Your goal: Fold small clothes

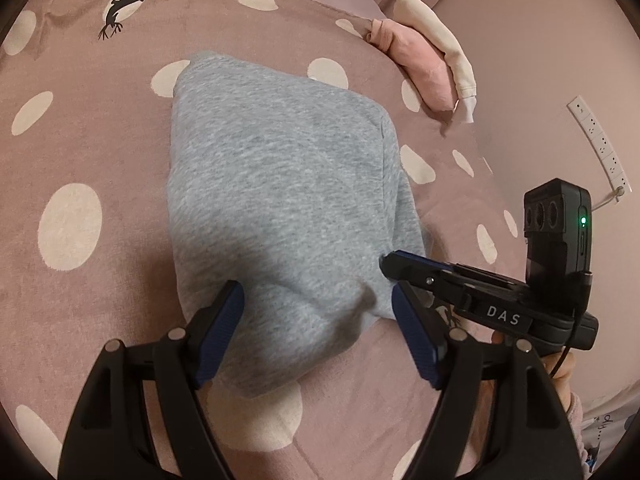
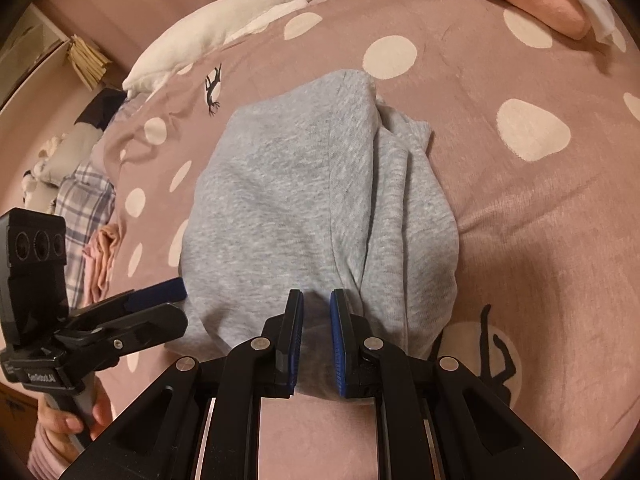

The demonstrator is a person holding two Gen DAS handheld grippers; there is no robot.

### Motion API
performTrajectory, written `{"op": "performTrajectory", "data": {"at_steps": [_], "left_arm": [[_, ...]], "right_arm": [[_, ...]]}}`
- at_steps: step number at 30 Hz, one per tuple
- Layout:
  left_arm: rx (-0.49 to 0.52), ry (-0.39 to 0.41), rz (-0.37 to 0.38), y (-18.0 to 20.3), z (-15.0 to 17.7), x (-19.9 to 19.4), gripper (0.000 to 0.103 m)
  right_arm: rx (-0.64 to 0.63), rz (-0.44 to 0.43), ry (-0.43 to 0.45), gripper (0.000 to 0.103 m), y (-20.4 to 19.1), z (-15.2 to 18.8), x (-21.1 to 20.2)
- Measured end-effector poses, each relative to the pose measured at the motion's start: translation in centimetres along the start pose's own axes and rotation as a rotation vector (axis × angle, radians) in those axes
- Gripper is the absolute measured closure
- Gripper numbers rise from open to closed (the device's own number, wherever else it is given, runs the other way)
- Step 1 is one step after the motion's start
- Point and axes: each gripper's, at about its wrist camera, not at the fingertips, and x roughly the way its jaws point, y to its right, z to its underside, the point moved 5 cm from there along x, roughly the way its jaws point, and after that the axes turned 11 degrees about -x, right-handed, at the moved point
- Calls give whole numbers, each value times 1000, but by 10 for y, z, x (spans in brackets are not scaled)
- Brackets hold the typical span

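Reading "DAS" on right gripper [image 1: 390, 261], pinching grey garment [image 1: 276, 200]

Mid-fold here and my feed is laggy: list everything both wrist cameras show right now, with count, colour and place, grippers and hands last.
grey garment: one, light grey, folded, centre of the bed.
bedspread: one, dusty pink with cream dots and black figures, under everything.
pink garment: one, pink, bundled at the far right edge.
cream garment: one, cream, lying over the pink one.
white plush: one, white, far left of the bed.
plaid cloth: one, purple and white checks, beside the bed's left edge.
power strip: one, white, on the wall.
left gripper: black with blue pads, open, straddling the grey garment's near edge.
right gripper: black with blue pads, shut on the near edge.
hand: one, gripping the left handle.
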Motion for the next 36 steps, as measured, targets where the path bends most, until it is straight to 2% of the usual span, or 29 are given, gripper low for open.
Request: {"op": "performTrajectory", "data": {"at_steps": [7, 25, 29, 31, 36], "left_arm": [[7, 7, -16, 3, 0, 2, 27], [50, 43, -73, 1, 6, -14, 26], [53, 53, -85, -2, 5, -18, 22], [51, 57, -87, -3, 5, -19, 22], [41, 66, -90, -6, 4, -22, 22]], "right_arm": [[-5, 18, -12, 91, -4, -2, 1], [3, -1, 1, 90, -3, 1, -4], [12, -24, 18, 80, -3, 4, -11], [13, -2, 24, 64, -1, 6, -15], [21, -4, 42, 61, 2, 9, -22]]}}
